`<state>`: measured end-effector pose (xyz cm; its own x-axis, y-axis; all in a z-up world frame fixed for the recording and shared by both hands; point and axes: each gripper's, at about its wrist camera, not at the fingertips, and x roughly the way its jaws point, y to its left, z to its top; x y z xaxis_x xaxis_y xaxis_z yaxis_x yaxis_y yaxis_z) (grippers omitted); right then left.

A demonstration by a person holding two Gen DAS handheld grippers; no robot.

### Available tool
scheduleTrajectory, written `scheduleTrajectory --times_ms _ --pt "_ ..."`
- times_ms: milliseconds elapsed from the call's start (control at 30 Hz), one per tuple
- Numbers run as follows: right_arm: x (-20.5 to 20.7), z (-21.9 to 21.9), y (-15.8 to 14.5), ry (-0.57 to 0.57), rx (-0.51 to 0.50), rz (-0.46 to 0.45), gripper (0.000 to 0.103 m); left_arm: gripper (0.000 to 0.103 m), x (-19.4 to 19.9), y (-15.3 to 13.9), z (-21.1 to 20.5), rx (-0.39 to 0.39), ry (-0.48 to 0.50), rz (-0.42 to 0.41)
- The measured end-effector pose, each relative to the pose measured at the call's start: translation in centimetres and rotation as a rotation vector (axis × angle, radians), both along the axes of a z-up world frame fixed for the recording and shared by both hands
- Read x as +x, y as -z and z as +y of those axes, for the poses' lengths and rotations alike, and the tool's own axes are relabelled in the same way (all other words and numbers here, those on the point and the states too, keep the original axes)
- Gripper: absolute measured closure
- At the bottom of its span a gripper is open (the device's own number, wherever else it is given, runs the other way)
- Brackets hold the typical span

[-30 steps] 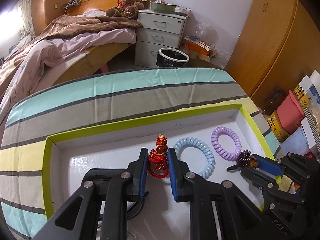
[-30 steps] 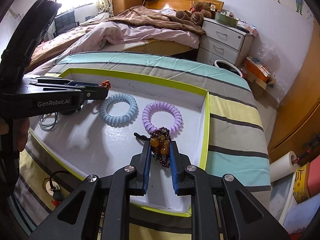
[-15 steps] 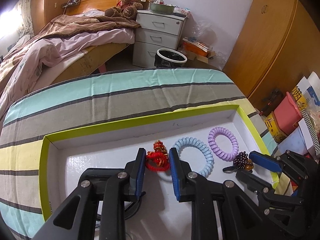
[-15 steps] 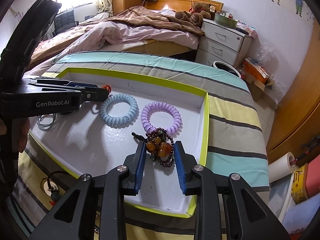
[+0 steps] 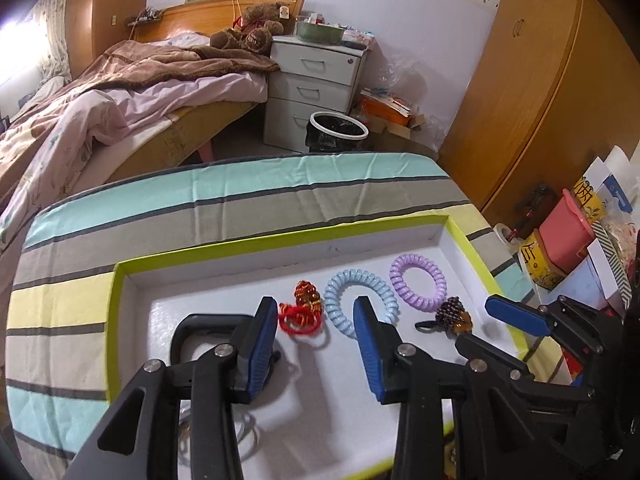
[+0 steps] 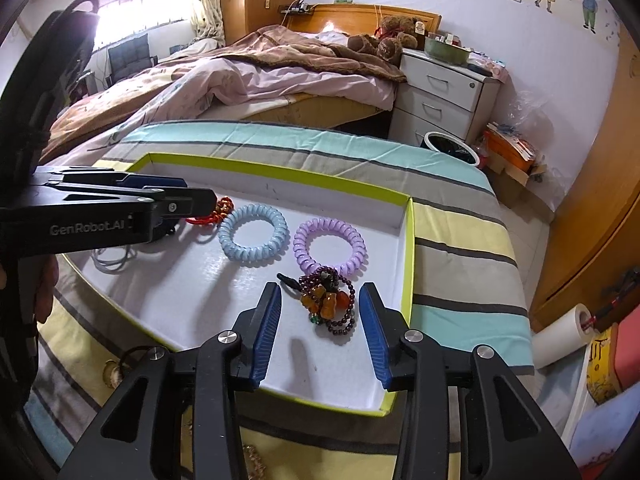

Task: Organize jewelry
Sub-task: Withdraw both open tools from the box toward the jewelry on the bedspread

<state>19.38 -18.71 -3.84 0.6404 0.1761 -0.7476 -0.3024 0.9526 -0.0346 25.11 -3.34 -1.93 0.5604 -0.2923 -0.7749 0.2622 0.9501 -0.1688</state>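
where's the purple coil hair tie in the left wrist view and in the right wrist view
Left wrist view: the purple coil hair tie lies right of centre in the tray, between the blue coil hair tie and the bead bracelet.
Right wrist view: it lies just above centre, right of the blue one.
Shared landmark: the tray's yellow-green rim.

White cable (image 5: 240,436) partly behind the left hand-held gripper (image 5: 316,344), red charm (image 6: 212,214) half-hidden
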Motion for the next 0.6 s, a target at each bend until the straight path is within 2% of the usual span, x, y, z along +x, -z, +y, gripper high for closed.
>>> scheduleTrajectory --times_ms 433,600 --pt "-3.4 -0.1 -1.7 0.017 0.053 -0.031 0.06 0.063 -5.6 -2.9 1.4 0.006 -0.023 -0.068" --pt "-5.1 -0.4 -2.0 0.025 0.076 -0.034 0.055 0.062 -8.1 -3.6 2.5 -0.016 -0.037 -0.085"
